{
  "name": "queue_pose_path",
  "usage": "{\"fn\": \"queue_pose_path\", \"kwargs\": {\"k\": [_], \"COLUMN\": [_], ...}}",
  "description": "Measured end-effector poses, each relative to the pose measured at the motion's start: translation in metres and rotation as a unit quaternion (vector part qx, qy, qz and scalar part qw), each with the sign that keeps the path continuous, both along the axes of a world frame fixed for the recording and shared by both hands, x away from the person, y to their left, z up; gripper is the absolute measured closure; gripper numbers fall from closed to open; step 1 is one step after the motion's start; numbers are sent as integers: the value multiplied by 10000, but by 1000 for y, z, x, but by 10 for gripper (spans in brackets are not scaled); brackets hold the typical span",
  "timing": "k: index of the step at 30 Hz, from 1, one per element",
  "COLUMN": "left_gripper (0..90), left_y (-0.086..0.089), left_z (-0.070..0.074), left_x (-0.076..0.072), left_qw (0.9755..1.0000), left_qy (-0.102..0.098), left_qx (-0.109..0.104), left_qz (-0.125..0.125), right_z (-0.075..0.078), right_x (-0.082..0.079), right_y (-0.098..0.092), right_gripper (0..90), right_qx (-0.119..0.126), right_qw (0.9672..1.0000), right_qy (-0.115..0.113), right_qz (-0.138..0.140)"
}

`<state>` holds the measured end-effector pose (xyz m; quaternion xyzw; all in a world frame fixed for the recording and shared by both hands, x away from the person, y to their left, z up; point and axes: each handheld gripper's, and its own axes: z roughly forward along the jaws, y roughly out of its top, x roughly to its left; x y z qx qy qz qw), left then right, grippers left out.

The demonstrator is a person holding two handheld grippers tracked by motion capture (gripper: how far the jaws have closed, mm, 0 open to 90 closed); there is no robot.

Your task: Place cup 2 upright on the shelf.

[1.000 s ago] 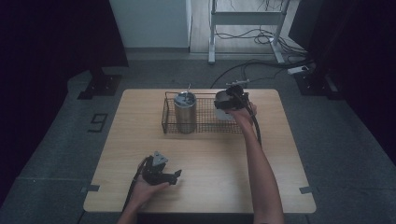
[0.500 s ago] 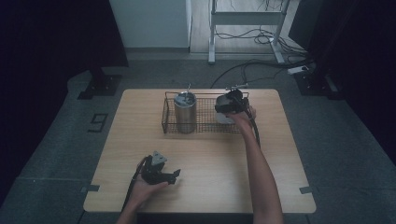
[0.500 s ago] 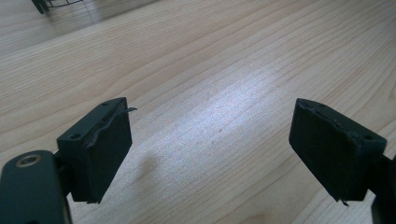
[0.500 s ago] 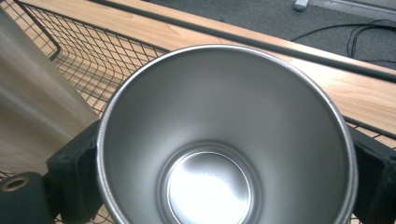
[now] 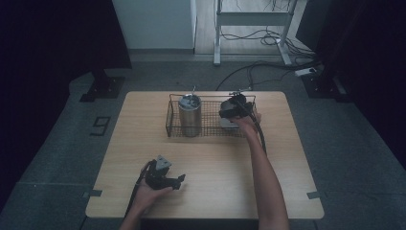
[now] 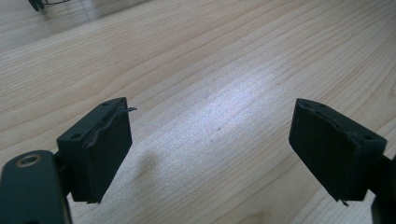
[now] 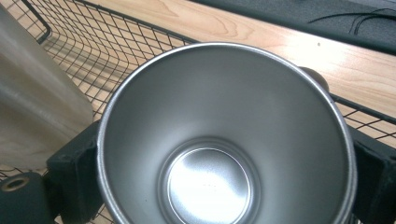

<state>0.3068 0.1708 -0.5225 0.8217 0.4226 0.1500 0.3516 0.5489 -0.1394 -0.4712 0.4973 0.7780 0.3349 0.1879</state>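
At centre right of the high view, the right gripper has its fingers clamped on a steel cup over the wire basket; the smooth wall could slip free or its base snag on the mesh, while the left gripper idles with fingers apart on the tabletop.

table: light wood, sitting on grey floor
tall steel canister: standing upright at the table's far edge, lid on
cables: trailing across the floor beyond the table
metal stand: standing further back beyond the table
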Motion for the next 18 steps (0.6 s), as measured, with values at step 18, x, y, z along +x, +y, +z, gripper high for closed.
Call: {"fn": "queue_pose_path", "kwargs": {"k": [18], "left_gripper": [138], "left_y": [-2], "left_z": [-2], "left_x": [0], "left_qw": [10000], "left_qy": [6], "left_qx": [45], "left_qz": [-5], "right_z": [-5], "right_x": [-3], "right_y": [5], "right_gripper": [56], "right_qx": [-319], "right_qw": [9991], "right_qy": [249], "right_qz": [99]}}
